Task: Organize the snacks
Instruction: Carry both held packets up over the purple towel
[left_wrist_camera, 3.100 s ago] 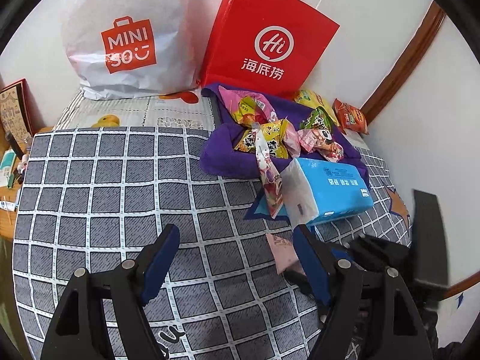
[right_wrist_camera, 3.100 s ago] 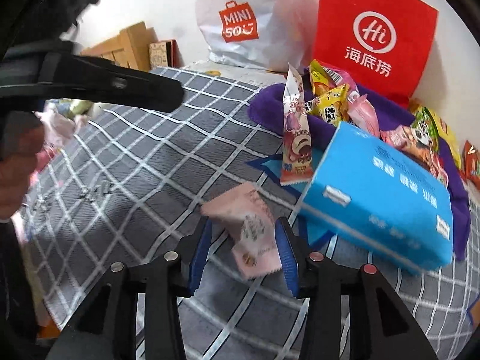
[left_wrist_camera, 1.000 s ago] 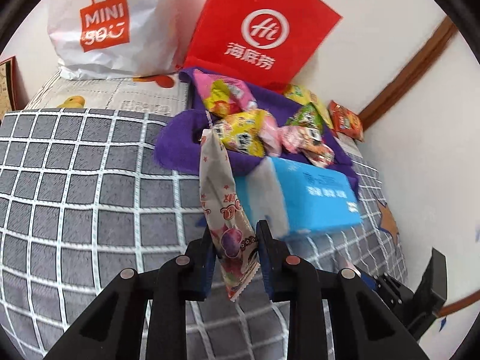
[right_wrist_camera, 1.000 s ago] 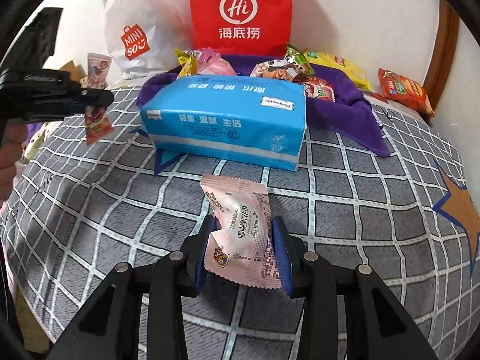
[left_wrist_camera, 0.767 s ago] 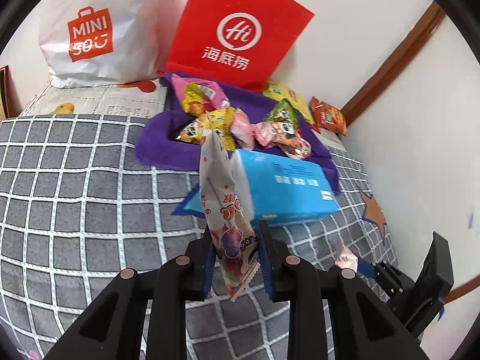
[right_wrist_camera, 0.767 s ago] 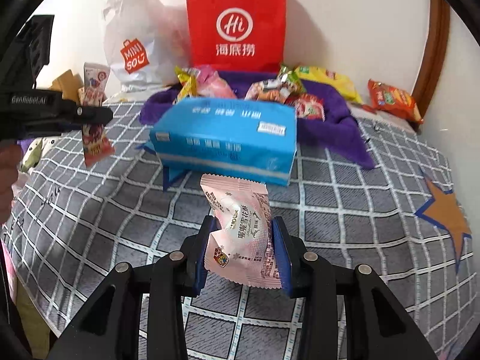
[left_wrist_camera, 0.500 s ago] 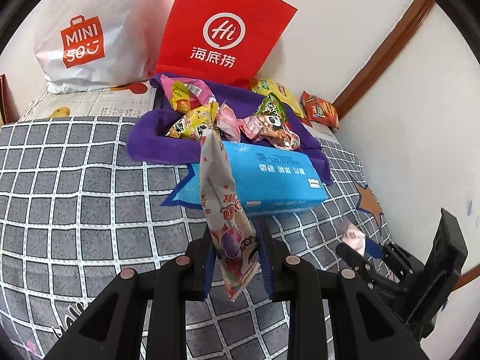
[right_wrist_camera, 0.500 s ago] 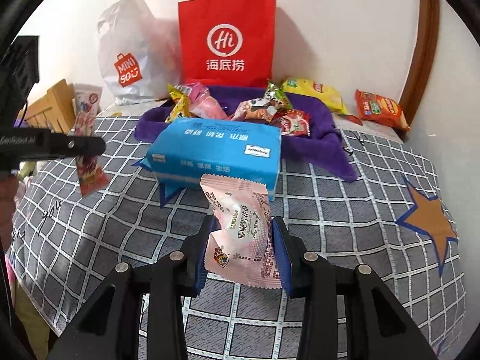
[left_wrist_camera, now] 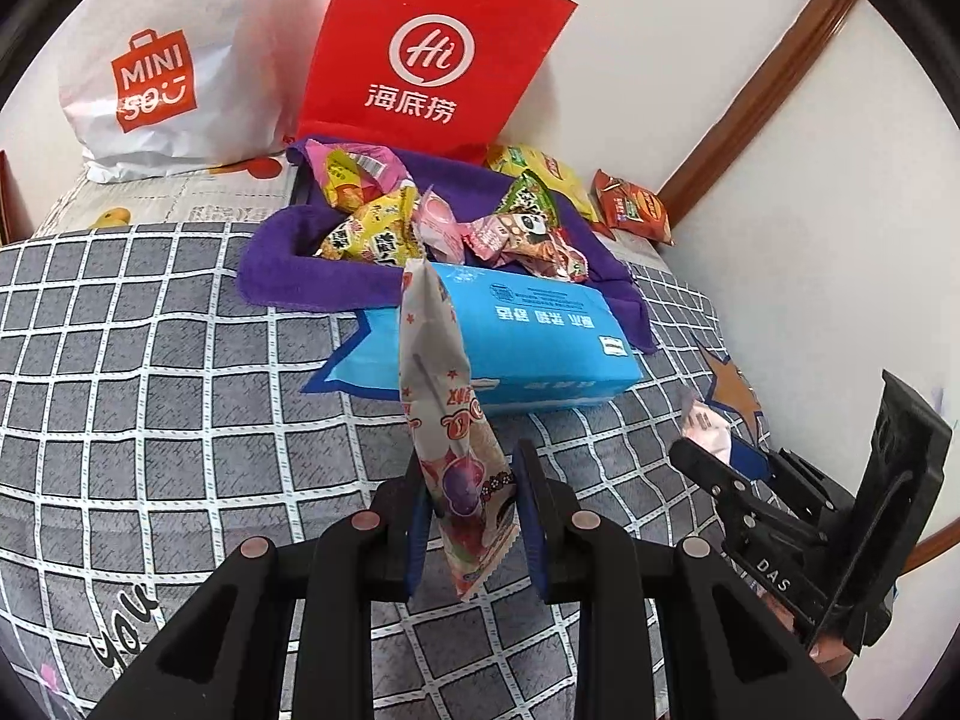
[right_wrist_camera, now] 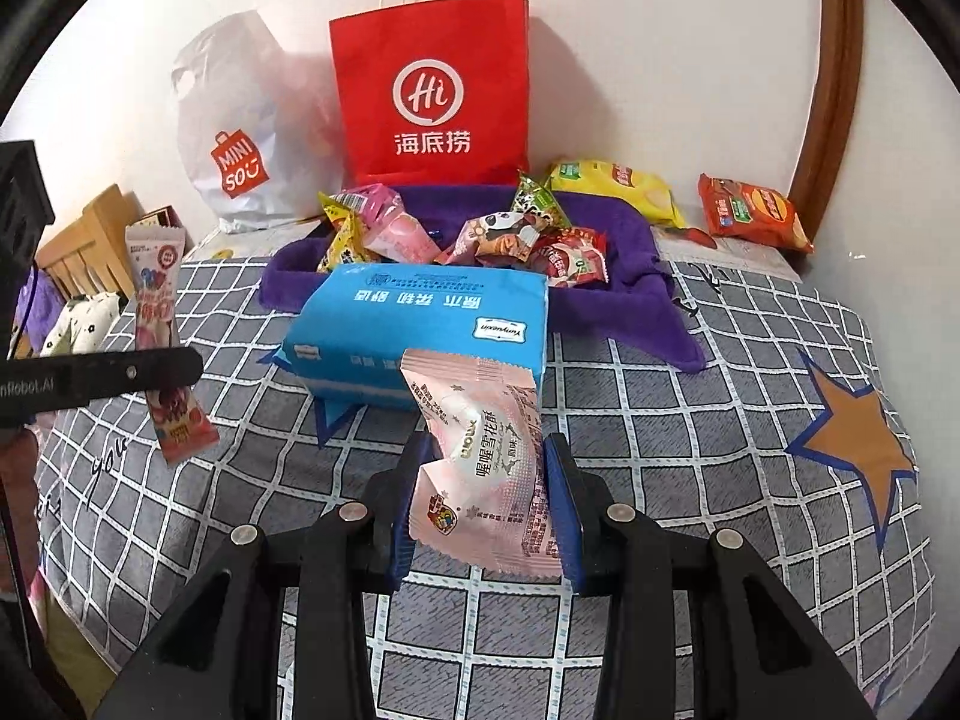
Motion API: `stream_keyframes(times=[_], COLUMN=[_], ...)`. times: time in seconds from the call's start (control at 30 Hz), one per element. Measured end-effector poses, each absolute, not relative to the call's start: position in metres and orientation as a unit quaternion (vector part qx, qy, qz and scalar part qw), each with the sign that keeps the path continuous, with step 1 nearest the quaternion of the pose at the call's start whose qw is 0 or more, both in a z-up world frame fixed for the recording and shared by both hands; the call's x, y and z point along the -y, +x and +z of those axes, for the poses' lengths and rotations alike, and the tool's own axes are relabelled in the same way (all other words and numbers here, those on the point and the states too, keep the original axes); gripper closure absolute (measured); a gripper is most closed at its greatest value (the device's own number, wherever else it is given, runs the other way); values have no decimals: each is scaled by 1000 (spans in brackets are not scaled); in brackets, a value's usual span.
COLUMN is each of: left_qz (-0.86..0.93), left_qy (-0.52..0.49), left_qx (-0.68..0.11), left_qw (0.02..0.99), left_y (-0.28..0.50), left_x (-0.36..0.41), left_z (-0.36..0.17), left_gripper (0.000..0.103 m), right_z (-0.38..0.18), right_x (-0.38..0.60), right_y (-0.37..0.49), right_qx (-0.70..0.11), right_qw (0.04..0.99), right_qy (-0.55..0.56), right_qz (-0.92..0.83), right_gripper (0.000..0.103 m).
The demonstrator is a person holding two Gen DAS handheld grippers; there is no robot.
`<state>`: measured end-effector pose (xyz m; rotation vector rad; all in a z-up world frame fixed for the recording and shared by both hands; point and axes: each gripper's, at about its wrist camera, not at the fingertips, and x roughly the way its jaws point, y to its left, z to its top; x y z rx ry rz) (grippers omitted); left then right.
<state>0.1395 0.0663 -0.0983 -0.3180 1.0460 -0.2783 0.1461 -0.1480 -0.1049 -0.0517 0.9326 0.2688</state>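
I am over a bed spread with a grey checked cover [right_wrist_camera: 690, 420], soft and a little rumpled, its white grid lines bending over the folds and orange stars with blue edges printed on it. White walls meet in a corner behind the bed, with a brown wooden trim [right_wrist_camera: 834, 78] running up one of them.

Against the wall stands a stiff red paper bag [right_wrist_camera: 432, 90] with white cord handles, and beside it a slumped white plastic bag [left_wrist_camera: 156, 60] with an orange logo. In front of them lies a purple towel [right_wrist_camera: 624, 288], plush and bunched up at its edges, heaped with crinkly foil snack packets [right_wrist_camera: 510, 234]. A yellow chip bag [right_wrist_camera: 612, 186] and an orange one [right_wrist_camera: 750, 210] lie off the towel near the wall. A blue tissue pack [left_wrist_camera: 540, 342], smooth and brick-shaped, rests on the cover just in front of the towel.

My left fingers [left_wrist_camera: 471, 510] are closed narrowly on the lower part of a long, flat snack sachet [left_wrist_camera: 447, 408], white with stars and a purple print; it stands up between the blue pads, clear of the bed. My right fingers [right_wrist_camera: 486, 498] are clamped on a pale pink pillow-shaped wrapper [right_wrist_camera: 486, 468] with a serrated seal along its top and bottom edges, also lifted off the cover, in front of the tissue pack.
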Motion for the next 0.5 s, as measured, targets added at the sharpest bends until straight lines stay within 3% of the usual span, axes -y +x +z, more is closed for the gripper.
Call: stream_keyframes(times=[0.5], left_qz=[-149], left_qy=[-147], left_qx=[-487], left_qw=[848], left_y=[146], left_x=[-49], left_z=[-90], left_gripper=[78], right_z=[-105], right_x=[146], right_y=[160], right_qx=[-462], right_qw=[877], right_qy=[-25], right_qz=[133], right_gripper=[65])
